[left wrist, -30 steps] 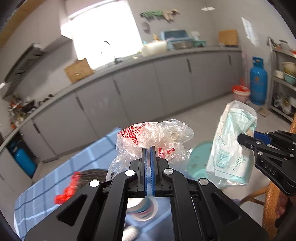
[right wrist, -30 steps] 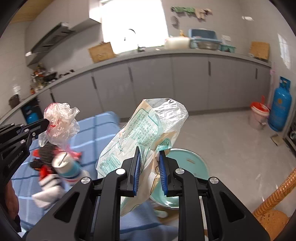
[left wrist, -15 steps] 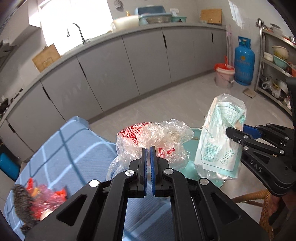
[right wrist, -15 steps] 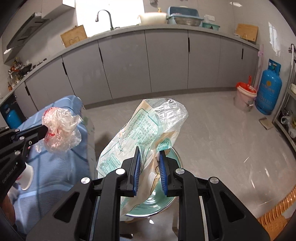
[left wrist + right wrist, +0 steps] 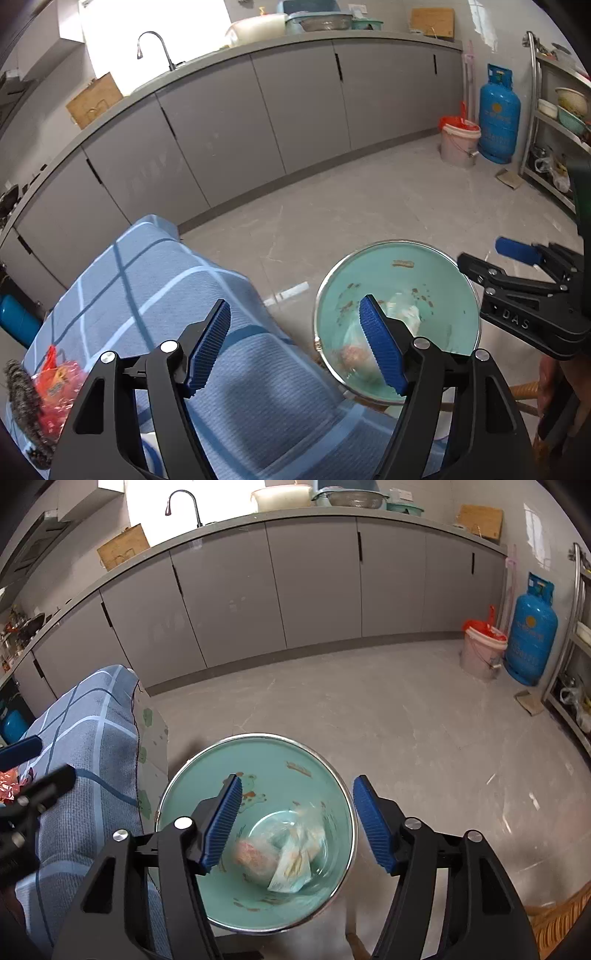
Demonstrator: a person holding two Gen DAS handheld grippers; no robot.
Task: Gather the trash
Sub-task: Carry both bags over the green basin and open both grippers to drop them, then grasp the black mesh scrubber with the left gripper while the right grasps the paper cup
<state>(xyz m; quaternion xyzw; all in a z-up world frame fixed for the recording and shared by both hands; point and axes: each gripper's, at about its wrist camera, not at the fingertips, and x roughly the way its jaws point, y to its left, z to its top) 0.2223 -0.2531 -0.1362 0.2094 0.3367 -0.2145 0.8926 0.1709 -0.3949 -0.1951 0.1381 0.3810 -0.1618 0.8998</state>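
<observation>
A teal bin with a metal rim stands on the floor beside the table; it also shows in the left wrist view. Two plastic bags lie inside it: a clear one with red print and a clear one with green print. My right gripper is open and empty above the bin's mouth. My left gripper is open and empty, over the table edge just left of the bin. The right gripper shows at the right of the left wrist view.
A table with a blue checked cloth lies left of the bin. A red wrapper and a steel scourer lie on it. Grey cabinets line the far wall. A pink bucket and blue gas cylinder stand far right.
Both grippers have opened and let go of their bags. The red-print bag and the green-print bag have dropped into the teal bin. Both views tilted down towards the bin.
</observation>
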